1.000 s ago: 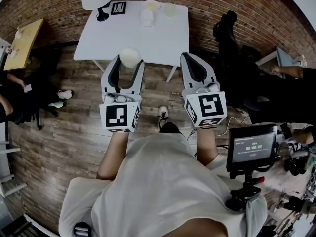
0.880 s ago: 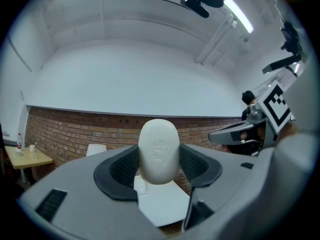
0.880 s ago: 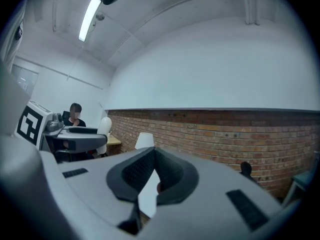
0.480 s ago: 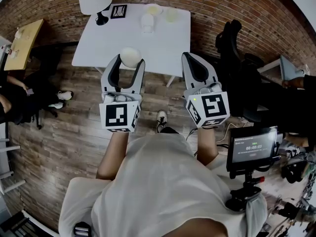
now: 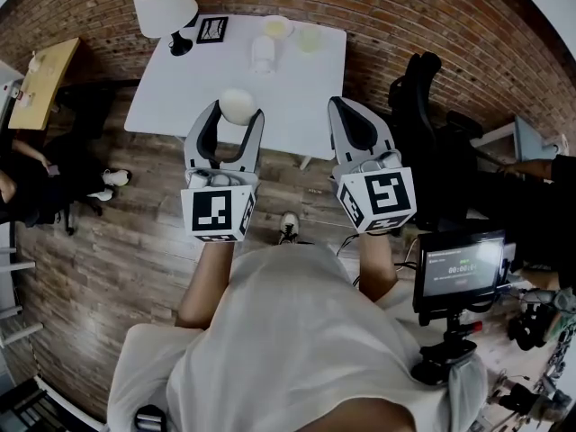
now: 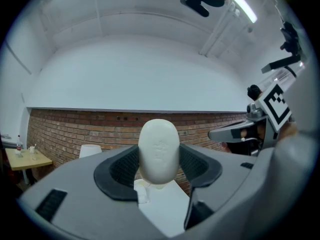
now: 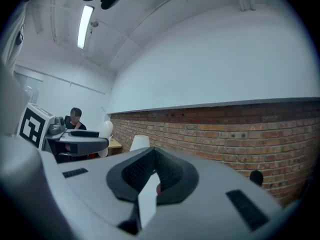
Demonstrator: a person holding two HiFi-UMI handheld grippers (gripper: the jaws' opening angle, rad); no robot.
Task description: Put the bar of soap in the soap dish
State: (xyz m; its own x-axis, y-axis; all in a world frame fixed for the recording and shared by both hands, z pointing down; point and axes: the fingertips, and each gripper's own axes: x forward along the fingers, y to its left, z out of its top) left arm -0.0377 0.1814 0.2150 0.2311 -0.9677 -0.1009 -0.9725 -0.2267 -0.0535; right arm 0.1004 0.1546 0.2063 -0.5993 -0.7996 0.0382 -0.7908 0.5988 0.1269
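Carrying the bar of soap [image 5: 238,103] up in the air, clamped between the pads of the left tongs [image 5: 238,110], with the white tabletop [image 5: 297,88] ahead and below. Showing in the left gripper view as a pale oval standing upright, pinched by its lower part, top proud of the pads. Holding the right tongs [image 5: 345,103] alongside, closed together on nothing.

Looking to the far edge of the tabletop: a shallow pale dish [image 5: 276,27], a second pale cup-like piece [image 5: 310,36] just beside it, a white container [image 5: 262,52] in front, a lamp [image 5: 165,7] and a small framed card [image 5: 212,30] toward the far left corner. Reading the shallow one as the soap dish, though not with certainty at this size.

Risky from here:
- Could squirt the smooth, rounded bar out of the pads with a harder squeeze or a jolt on the way over.
- Could clip the white container on the reach, standing close to the line to the dish.
- Could release too high and bounce the bar off the rim.
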